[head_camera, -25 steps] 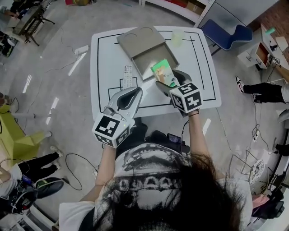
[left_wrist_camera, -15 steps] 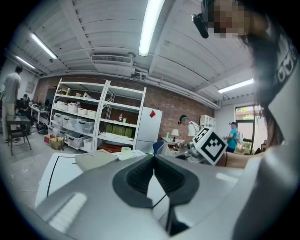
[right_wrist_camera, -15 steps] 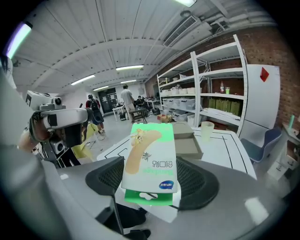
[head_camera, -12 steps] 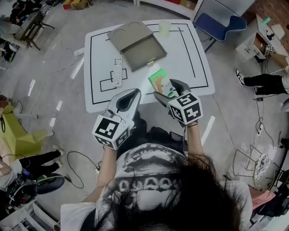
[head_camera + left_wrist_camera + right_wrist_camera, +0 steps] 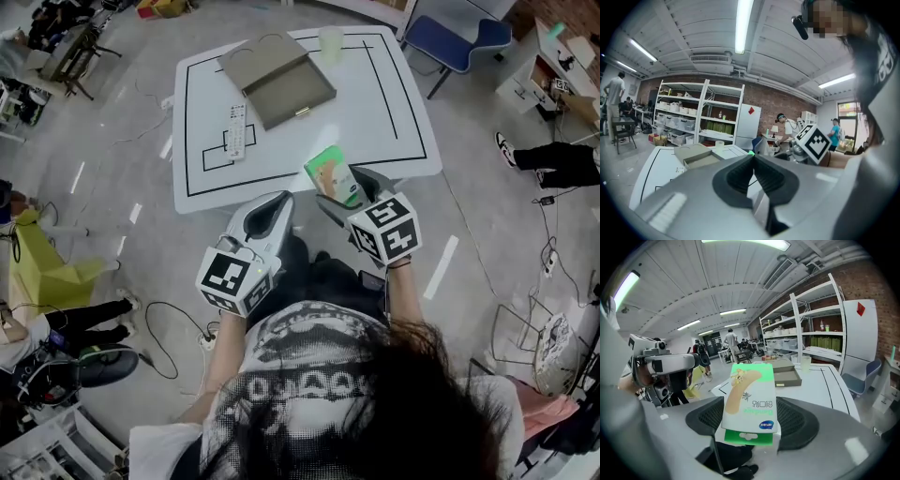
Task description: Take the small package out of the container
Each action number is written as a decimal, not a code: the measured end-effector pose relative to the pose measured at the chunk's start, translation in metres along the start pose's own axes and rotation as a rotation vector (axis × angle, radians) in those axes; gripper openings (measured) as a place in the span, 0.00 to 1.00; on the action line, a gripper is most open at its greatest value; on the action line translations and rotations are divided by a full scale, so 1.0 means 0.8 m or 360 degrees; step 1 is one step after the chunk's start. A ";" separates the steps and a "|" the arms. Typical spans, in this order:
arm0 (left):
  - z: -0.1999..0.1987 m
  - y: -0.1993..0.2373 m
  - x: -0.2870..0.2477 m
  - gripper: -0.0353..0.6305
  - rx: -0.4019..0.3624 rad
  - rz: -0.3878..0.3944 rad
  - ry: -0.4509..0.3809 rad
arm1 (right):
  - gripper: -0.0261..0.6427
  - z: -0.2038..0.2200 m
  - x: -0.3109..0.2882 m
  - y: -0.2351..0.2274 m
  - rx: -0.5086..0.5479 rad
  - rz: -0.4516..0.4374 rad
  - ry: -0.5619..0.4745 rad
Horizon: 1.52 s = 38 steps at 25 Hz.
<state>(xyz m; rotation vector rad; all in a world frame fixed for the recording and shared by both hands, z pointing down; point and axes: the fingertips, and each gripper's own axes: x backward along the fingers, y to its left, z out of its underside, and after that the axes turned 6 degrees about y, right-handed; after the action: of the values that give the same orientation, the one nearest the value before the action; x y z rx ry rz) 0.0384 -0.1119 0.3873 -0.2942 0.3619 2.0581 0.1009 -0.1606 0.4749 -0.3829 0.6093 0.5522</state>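
A small green and white package stands upright between the jaws of my right gripper, which is shut on it, held in the air near the table's front edge. In the right gripper view the package fills the middle, clamped by the right gripper. The grey open container lies at the table's far side, apart from the package; it also shows as the container. My left gripper hangs shut and empty left of the right one, its closed tips at the left gripper.
The white table with black lines carries a remote control left of the middle and a pale cup at the far edge. A blue chair stands behind the table. Cables lie on the floor, and shelves and people are around.
Both grippers and the held package have drawn back from the container toward the table's near edge; the table now sits farther up in the head view. The left gripper stays shut.
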 end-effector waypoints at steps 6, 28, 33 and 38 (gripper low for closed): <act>0.011 -0.007 0.015 0.05 -0.0001 -0.0039 0.0029 | 0.58 0.010 0.002 0.016 -0.0006 -0.0040 -0.0018; 0.043 0.051 0.147 0.05 -0.0002 0.0003 -0.0021 | 0.58 -0.005 -0.017 0.163 -0.0035 -0.0029 -0.0057; 0.064 0.060 0.200 0.05 0.0006 0.0034 -0.0013 | 0.58 0.006 -0.014 0.218 -0.0080 0.0011 -0.0070; 0.085 0.053 0.251 0.05 0.0010 0.0069 -0.0004 | 0.58 0.025 -0.001 0.275 -0.0125 0.0042 -0.0078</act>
<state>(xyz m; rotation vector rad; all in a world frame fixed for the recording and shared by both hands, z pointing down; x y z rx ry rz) -0.1000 0.0546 0.3853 -0.2822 0.3761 2.0991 -0.0204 0.0222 0.4518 -0.4346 0.5475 0.6106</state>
